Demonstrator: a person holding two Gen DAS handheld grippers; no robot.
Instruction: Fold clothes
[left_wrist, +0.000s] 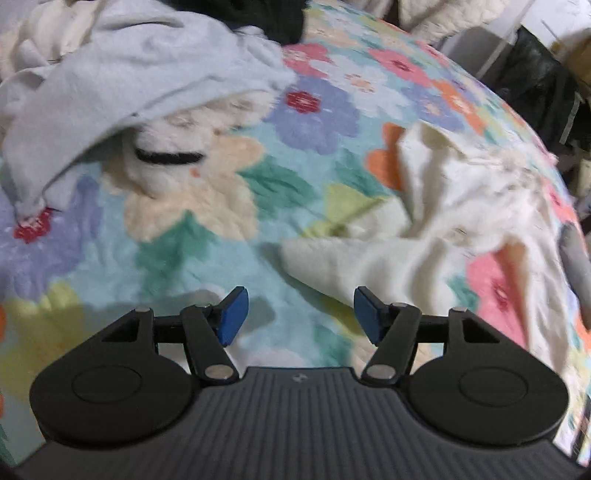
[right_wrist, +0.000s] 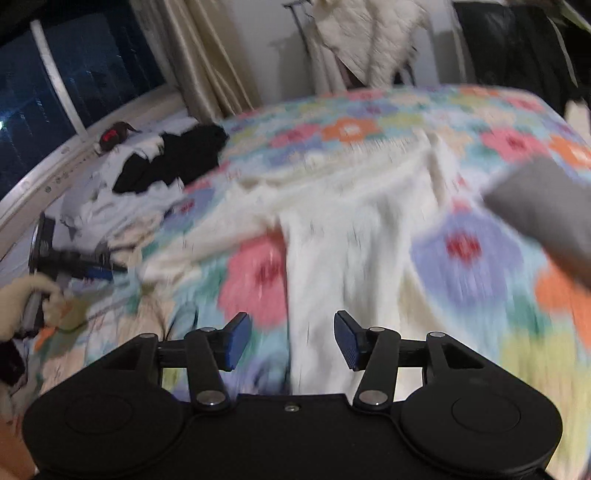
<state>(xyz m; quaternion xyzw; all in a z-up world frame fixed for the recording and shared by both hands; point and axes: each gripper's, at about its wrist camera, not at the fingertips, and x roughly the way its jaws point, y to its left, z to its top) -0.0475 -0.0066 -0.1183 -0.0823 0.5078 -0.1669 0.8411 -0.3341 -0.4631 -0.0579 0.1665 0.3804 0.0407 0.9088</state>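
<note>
1. While both tools hover over the bed (left_wrist: 310, 122), neither holds cloth: the left gripper (left_wrist: 300, 314) has its blue pads spread wide with only the flowered quilt between them, and the right gripper (right_wrist: 292, 339) is likewise parted and empty.
2. Ahead and to the right of the left gripper lies the cream garment (left_wrist: 436, 229), rumpled, its nearest edge close to the right pad.
3. From the right gripper the same cream garment (right_wrist: 340, 229) runs straight ahead, its long axis pointing away from the fingers, the near end passing between and under the open pads; I judge the right gripper better placed to pinch it.
4. It looks soft, thick and fleecy, with loose folds, so it will likely sag when lifted.
5. Ahead and left of the left gripper sits a pile with a pale blue garment (left_wrist: 122, 74) draped over something white and fluffy.
6. Motion blur hides finer detail.
</note>
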